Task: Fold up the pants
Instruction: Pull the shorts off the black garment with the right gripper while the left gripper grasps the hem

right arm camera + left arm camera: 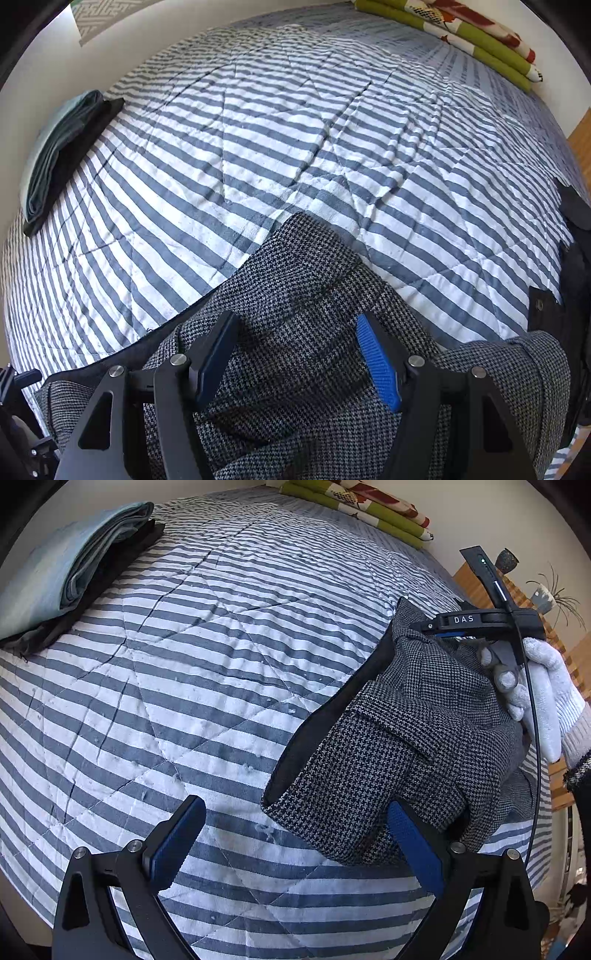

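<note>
1. Left wrist view. Nearest the lens: left gripper (295,845), jaws spread wide, nothing between the pads. Its right finger (415,847) sits just beside, possibly brushing, the lower corner of the houndstooth pants (406,746); contact cannot be confirmed.
2. The pants fill the right half of this frame as a loose bundle on the striped quilt (207,657). Dark lining shows along their left edge. The bundle's long axis runs from lower centre up to upper right.
3. Upper right: the right gripper (480,622) stands at the far end of the bundle, carried by a white-gloved hand (543,698). The jaws themselves are hidden by cloth here.
4. Upper left: folded teal pants (70,565) on a dark garment (96,590), well apart. Green patterned bedding (369,509) at top.
5. Right wrist view. Nearest the lens: right gripper (295,365), jaws released and parted, directly over the pants (295,280); cloth lies under and between the fingers, pads not pressing it.
6. The pants spread from lower left to lower right, a point reaching to frame centre. The quilt (295,129) is bare beyond. A black garment (572,258) lies at the right edge.
7. Judgement: both hands bracket the bundle along its long axis, the right one over the cloth and nearer a grip; the left must shift rightward to catch its corner.
</note>
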A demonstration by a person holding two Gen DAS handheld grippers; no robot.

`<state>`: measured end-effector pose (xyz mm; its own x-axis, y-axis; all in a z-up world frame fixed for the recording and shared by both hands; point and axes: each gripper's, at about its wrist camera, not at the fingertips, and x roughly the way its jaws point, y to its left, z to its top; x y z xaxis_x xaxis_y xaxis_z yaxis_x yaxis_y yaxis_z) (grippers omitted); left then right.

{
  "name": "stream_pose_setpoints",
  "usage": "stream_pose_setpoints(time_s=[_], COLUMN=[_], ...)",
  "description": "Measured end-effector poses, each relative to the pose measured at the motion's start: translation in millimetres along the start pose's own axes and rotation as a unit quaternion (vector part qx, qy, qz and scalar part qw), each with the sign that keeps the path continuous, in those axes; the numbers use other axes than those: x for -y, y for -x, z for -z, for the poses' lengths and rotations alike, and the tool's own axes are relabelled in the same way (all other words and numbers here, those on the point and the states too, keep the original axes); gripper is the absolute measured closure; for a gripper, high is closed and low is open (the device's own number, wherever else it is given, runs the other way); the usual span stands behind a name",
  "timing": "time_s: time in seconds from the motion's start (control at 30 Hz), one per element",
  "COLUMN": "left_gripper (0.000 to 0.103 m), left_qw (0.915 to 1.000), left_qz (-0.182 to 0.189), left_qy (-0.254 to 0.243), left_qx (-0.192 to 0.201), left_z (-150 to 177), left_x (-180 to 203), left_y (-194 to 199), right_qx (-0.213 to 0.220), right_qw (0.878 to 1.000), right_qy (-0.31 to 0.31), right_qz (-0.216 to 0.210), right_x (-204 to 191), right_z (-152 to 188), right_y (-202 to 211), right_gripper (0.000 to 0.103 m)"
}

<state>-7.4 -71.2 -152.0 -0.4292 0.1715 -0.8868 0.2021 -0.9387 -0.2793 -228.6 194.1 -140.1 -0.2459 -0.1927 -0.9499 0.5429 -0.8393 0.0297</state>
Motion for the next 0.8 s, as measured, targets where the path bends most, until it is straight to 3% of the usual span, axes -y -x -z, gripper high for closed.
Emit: stream_pose_setpoints(time_s=[0.17,0.23,0.33,0.43,0.57,0.6,0.67,0.8], left_gripper=[0.009,0.013,0.026,0.039,0.038,0.027,0.015,0.015], left_qw=[1.0000,1.0000,0.9999,0.9998,0.9997,0.9997,0.9996,0.9984], left_qz=[0.007,0.010,0.013,0.016,0.019,0.016,0.007,0.020], left_qy=[0.003,0.000,-0.006,-0.012,-0.009,-0.003,0.014,0.047], left_qx=[0.000,-0.001,-0.002,-0.002,0.013,0.018,0.023,0.024], left_z=[-5,-6,-5,-4,0,1,4,-1], left_x=[1,1,4,5,1,-1,-9,-22], left_y=[-6,-9,-12,-11,-3,-1,1,-6], right_qx=[-0.013,-0.010,-0.006,0.009,0.053,0.063,0.078,0.084], right_qw=[1.000,1.000,1.000,0.999,0.997,0.997,0.996,0.994], right_qy=[0.008,0.003,-0.015,-0.017,-0.031,-0.034,-0.041,-0.056], right_qz=[0.011,0.014,0.011,0.030,0.039,0.036,0.033,0.034], right_x=[-5,-2,7,7,4,4,8,22], right_z=[3,3,5,9,15,13,17,19], right_y=[-15,-12,-5,6,40,52,72,92], right_gripper=[0.044,0.066,0.090,0.095,0.097,0.097,0.097,0.097])
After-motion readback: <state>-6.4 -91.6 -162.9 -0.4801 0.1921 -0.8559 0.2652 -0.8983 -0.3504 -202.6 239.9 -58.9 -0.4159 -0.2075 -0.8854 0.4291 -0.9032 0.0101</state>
